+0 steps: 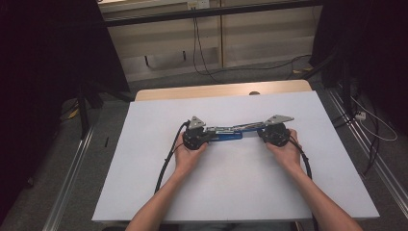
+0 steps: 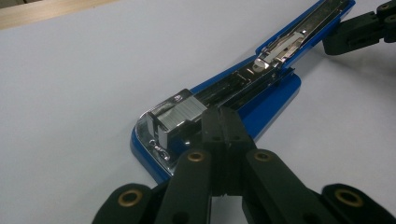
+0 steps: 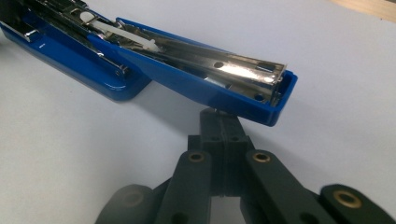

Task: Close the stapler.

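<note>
Already the blue stapler (image 1: 226, 133) lies swung open near the middle of the white table (image 1: 144, 183), its base and its top arm stretched out end to end between the two hands. In the left gripper view the left gripper (image 2: 223, 122) has its jaws pressed together, their tips resting on the base right by the strip of staples (image 2: 180, 113) that sits in the metal channel at the front — whether the tips pinch anything or merely press down I cannot tell. In the right gripper view the right gripper (image 3: 223, 122) is likewise closed to a narrow slit, its tips tucked under the far end of the blue top arm (image 3: 224, 88), propping it just off the table rather than clamping it, as far as I can judge.

So the opening looks done, and a strip of staples appears to be seated — that much of a reload seems finished. What is left, by my reading, is to check that the strip sits flat in the channel, then fold the top arm back over the base and press it shut.
</note>
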`<state>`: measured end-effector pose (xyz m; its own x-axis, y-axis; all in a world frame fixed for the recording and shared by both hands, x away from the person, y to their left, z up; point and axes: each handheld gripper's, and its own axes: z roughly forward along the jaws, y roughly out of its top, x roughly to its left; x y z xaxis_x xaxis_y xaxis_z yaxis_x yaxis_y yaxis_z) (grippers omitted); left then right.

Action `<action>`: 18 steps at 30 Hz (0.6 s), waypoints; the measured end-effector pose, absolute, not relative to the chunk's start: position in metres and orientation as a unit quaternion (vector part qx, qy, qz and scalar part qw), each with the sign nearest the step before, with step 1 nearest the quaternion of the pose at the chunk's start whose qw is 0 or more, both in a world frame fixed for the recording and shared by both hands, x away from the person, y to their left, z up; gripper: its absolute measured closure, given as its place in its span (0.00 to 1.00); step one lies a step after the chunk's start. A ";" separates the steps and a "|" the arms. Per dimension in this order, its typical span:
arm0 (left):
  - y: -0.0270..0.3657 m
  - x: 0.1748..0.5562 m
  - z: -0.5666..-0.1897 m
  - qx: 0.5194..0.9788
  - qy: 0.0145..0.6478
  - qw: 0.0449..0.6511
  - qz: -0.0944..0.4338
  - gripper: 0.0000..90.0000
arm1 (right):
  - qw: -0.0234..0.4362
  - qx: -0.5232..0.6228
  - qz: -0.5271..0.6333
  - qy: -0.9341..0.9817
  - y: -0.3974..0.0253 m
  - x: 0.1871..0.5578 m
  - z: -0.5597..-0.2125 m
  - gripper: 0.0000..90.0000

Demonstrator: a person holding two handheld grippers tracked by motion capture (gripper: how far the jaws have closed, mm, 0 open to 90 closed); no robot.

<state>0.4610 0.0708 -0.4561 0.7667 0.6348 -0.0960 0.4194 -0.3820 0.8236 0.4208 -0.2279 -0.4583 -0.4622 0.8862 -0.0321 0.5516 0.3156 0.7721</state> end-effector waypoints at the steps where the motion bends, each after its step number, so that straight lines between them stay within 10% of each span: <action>1: 0.071 0.461 -0.456 0.823 0.319 0.454 0.120 1.00 | 0.234 0.463 0.359 0.776 -0.228 0.421 -0.458 1.00; 18: 0.071 0.458 -0.456 0.823 0.320 0.452 0.123 1.00 | 0.240 0.447 0.386 0.771 -0.223 0.419 -0.455 1.00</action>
<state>0.4585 0.0708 -0.4558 0.7644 0.6388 -0.0872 0.4167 -0.3864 0.8228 0.4188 -0.2234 -0.4555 -0.4858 0.8737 -0.0258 0.5029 0.3035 0.8093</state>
